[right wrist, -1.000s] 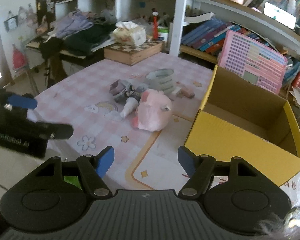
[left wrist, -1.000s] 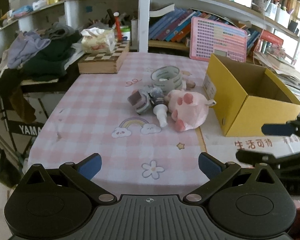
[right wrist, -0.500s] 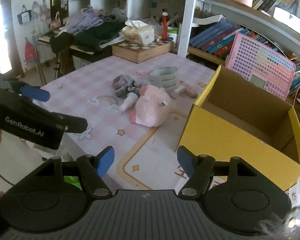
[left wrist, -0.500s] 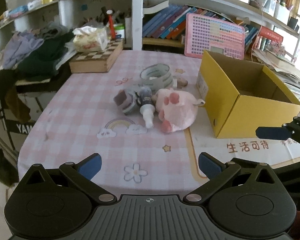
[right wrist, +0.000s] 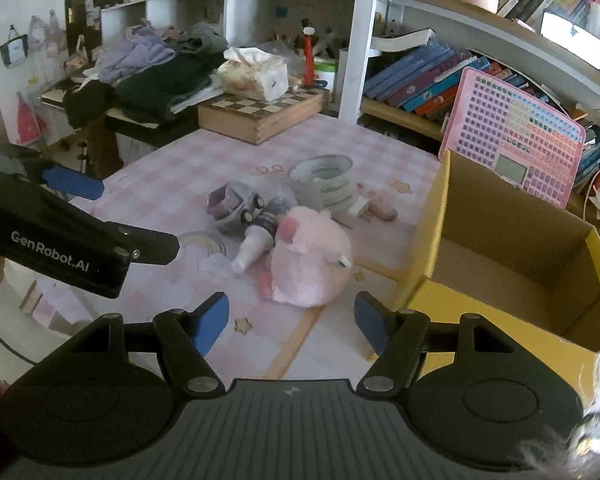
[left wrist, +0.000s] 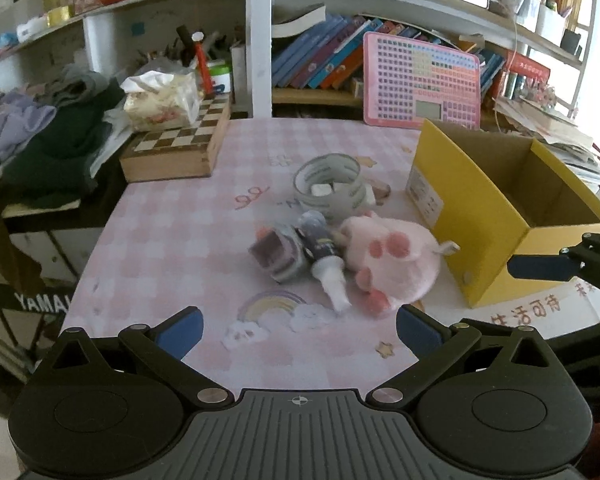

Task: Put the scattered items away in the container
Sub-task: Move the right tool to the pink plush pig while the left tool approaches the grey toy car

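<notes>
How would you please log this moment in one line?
left claw open, empty | right claw open, empty | plush pig, toy car on table | yellow box empty

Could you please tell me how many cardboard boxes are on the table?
1: the yellow cardboard box stands open at the table's right side, beside the pink plush.

Bare tablecloth (left wrist: 172,240) before the clustered items; yellow box (left wrist: 476,216) flanks right.
</notes>
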Available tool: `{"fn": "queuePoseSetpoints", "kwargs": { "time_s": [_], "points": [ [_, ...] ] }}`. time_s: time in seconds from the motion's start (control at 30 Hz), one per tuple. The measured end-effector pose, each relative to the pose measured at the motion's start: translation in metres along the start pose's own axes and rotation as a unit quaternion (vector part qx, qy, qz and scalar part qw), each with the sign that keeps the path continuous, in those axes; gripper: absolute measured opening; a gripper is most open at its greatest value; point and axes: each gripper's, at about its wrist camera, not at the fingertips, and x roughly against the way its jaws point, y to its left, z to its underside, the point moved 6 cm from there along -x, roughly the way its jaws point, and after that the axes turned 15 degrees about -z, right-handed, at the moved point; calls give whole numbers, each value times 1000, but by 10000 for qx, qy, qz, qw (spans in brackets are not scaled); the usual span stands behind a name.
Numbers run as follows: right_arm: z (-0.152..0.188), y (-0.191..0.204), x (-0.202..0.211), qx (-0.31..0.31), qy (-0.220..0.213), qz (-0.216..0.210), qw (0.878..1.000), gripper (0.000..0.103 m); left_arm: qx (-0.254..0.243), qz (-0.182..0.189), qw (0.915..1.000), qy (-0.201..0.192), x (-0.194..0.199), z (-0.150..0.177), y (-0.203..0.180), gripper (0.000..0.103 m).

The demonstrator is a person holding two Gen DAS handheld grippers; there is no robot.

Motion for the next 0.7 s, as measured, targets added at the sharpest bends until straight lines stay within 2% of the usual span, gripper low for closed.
{"fn": "queuePoseSetpoints", "kwargs": {
  "time_s": [0.3, 0.37, 0.6, 0.7],
  "points": [
    [-15, 4, -32, -119, 159, 324, 9993, 64, -223, 382, 9990, -22, -29, -16, 14, 102],
    [-17, 3, -39, -127, 220, 380, 9990, 63, -281, 468, 9985, 8, -36, -17, 14, 98],
    [-24, -4, -60, 54, 419, 798, 9959, 63, -446, 680, 9966, 94, -62, -26, 10, 95],
    [-28, -7, -71, 281, 542, 999, 9931, 63, -371, 752, 9961, 257, -79, -28, 10, 88]
  ]
}}
